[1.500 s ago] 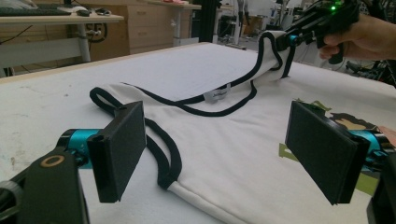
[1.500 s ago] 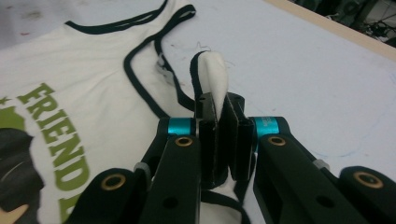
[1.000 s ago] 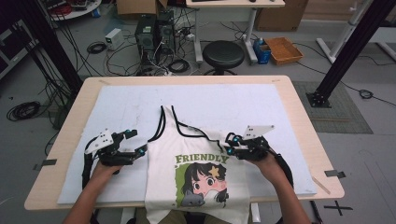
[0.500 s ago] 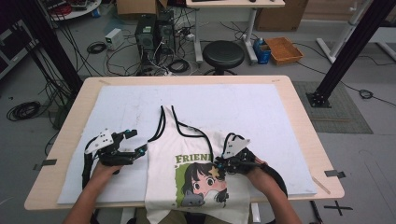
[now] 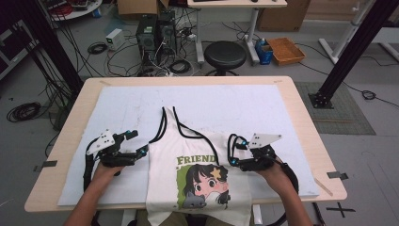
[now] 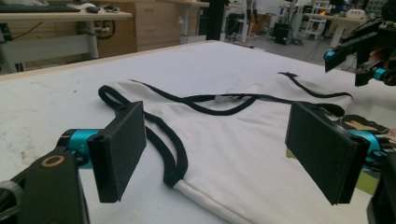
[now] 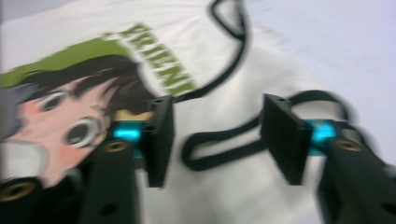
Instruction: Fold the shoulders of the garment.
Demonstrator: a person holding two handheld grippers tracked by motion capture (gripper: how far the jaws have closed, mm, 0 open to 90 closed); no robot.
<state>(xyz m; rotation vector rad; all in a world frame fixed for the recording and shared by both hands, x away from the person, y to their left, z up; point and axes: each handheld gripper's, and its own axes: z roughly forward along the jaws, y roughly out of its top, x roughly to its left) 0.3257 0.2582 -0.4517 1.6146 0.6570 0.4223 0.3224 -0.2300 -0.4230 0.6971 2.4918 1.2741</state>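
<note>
Hovering over tank top (image 5: 197, 160) strap — right gripper (image 7: 215, 140) just opening, empty.

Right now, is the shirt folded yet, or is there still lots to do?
Not folded yet. Done: the white tank top lies face up on the white mat, hem hanging over the table's near edge. In hand: the right gripper hovers with open jaws that have just been opening, over the black-trimmed strap; the left gripper waits open at the other side. Every fold remains.

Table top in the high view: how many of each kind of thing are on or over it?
Tank top: 1
White mat: 1
Handheld grippers: 2, left gripper and right gripper
Total: 4
</note>
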